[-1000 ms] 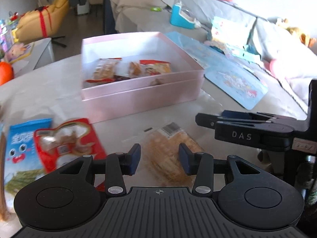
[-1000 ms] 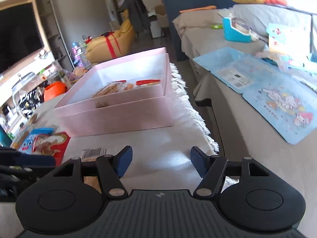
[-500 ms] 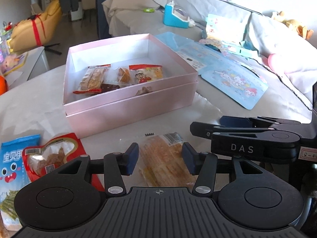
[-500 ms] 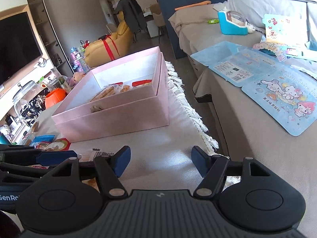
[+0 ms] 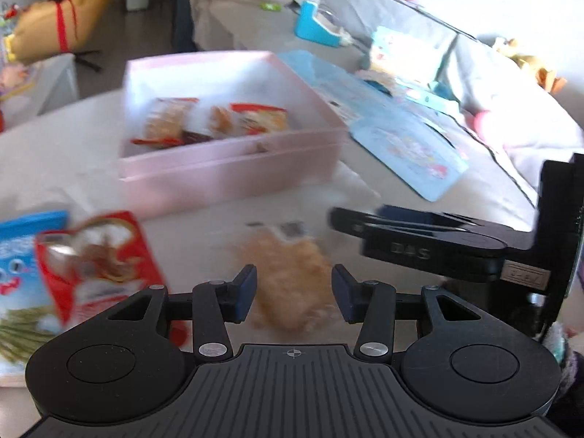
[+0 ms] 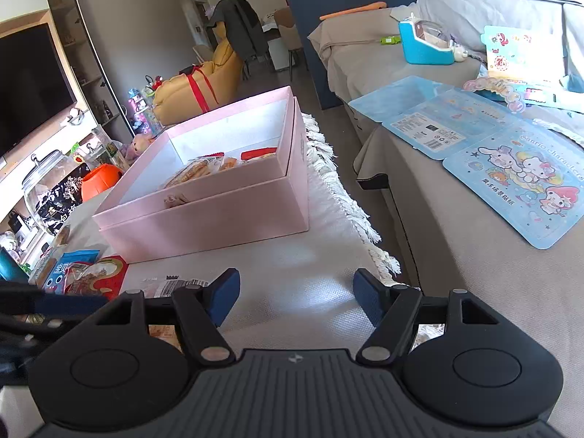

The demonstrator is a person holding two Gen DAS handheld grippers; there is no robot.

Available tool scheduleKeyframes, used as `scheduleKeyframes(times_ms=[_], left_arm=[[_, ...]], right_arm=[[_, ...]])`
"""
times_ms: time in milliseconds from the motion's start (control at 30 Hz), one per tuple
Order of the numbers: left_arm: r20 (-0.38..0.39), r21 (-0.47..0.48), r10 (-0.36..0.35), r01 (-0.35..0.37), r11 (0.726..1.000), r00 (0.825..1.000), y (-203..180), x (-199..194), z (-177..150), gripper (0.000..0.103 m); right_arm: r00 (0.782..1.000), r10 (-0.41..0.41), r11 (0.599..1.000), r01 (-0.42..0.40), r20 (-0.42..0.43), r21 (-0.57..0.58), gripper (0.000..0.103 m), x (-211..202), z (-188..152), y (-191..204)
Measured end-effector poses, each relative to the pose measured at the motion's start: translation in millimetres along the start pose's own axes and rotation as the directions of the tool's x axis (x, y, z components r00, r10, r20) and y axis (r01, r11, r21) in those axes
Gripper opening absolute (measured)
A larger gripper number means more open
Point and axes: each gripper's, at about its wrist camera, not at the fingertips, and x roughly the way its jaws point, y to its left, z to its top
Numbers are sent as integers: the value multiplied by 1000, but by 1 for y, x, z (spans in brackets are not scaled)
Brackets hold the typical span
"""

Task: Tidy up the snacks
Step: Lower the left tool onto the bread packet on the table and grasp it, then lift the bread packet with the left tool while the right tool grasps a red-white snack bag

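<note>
Left gripper (image 5: 292, 290) lined up over clear-wrapped golden snack packet (image 5: 288, 277); pick not yet made.

Step in hand, as judged: fetching the next loose snack for the pink box (image 6: 219, 215). Packet lies flat on the table (image 6: 292, 266), just in front of the box, between the left gripper's spread fingers, apparently untouched; view is motion-blurred. Red packet (image 5: 98, 262) and blue packet (image 5: 22, 255) lie beside it to the left, overlapping. Box already holds several snacks. Next move calls for lowering, closing on the packet, lifting over the box's near wall. Right gripper (image 6: 296, 299) hovers low over bare cloth near the fringed edge, fingers wide apart, holding nothing, pointing toward the box; its body sits just right of the packet.
</note>
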Motion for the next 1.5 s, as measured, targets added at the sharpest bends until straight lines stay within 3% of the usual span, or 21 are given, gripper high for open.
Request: scheduleKeyframes(times_ms=[100,367,567,667,833,1067,1233,1367,1500], left_arm=[[3,54,50,-50,997,999,-15,16,1,60],[3,79,62,-62,995,998,-11,39,3,78],[-29,200,58,-51,978,998,-17,45,-2,76],[-17,209,34,-30,977,999,-12,35,-6,61],[89,146,108,-121,982,990,14,-6,-20,58],[197,-100,139,-122,988,970,90,-75,-48,58],[263,-294,294,-214,932,919,147,-121,-66,58],[247,-379,309,-202,903,918,174,-128,-78,58],[258,-392,283,-168,905,924,176,-128,-89,58]], right_arm=[[1000,1,1000,-1,0,5,70,0,0,0],[1000,1,1000,-1,1,10,70,0,0,-1],[1000,-1,1000,1,2,14,70,-1,0,-1],[1000,-10,1000,10,-2,13,71,0,1,0],[999,-39,999,39,-32,-5,72,0,5,11],[988,97,994,-101,-123,-29,75,7,11,55],[943,217,969,-240,-254,-63,76,24,4,110],[898,277,943,-323,-343,-84,80,43,1,158],[930,184,953,-248,-317,-176,90,59,1,192]])
